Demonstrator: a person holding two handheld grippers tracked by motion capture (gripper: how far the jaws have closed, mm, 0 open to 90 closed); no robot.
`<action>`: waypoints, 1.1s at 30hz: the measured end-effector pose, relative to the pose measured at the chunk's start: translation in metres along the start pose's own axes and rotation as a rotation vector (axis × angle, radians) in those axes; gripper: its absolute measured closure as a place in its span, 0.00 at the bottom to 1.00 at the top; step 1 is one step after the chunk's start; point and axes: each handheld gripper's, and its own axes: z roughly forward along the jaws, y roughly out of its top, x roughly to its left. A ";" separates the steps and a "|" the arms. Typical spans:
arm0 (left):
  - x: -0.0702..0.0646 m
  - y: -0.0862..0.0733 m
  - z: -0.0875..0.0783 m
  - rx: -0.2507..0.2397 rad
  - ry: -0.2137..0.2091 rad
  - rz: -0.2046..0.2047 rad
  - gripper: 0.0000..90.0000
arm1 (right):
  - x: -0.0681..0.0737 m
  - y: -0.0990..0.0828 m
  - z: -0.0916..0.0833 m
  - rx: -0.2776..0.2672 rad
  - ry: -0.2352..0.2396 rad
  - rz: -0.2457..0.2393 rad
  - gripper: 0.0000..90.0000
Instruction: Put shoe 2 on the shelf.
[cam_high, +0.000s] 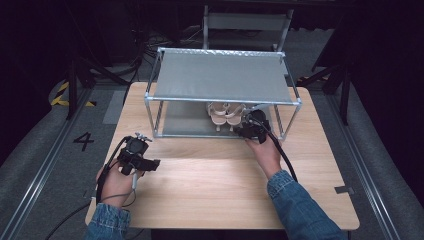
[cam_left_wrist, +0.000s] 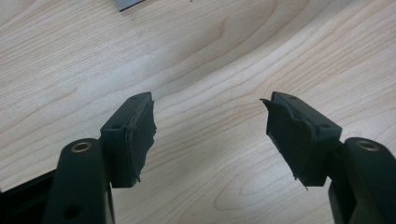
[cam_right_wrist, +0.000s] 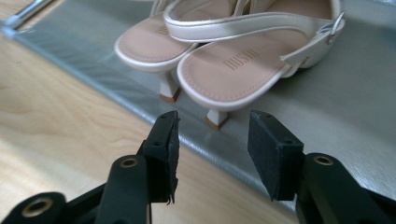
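Note:
Two cream heeled sandals (cam_high: 225, 114) stand side by side on the lower grey shelf of a metal-framed rack (cam_high: 222, 99). In the right gripper view the nearer sandal (cam_right_wrist: 233, 65) and the other one (cam_right_wrist: 154, 42) point their heels toward my jaws. My right gripper (cam_right_wrist: 212, 140) is open just short of the nearer sandal's heel, touching nothing; it sits at the rack's front right (cam_high: 248, 126). Over bare wood my left gripper (cam_left_wrist: 210, 135) stands open and empty, held at the table's front left (cam_high: 152, 164).
The rack has a grey fabric top shelf (cam_high: 220, 77) covering most of the lower one. Its front posts (cam_high: 150, 117) and lower front rail (cam_right_wrist: 23, 16) border the opening. The wooden table (cam_high: 220, 185) has free room in front of the rack.

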 end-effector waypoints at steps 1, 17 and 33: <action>0.000 0.001 0.000 0.002 -0.001 0.006 0.37 | 0.000 0.000 -0.006 0.030 0.009 0.019 0.57; -0.004 0.014 0.005 0.009 -0.012 0.027 0.36 | -0.012 -0.024 -0.069 0.026 0.059 -0.016 0.54; 0.008 0.018 -0.002 0.018 -0.019 0.025 0.30 | -0.051 -0.061 -0.119 0.107 0.017 0.051 0.51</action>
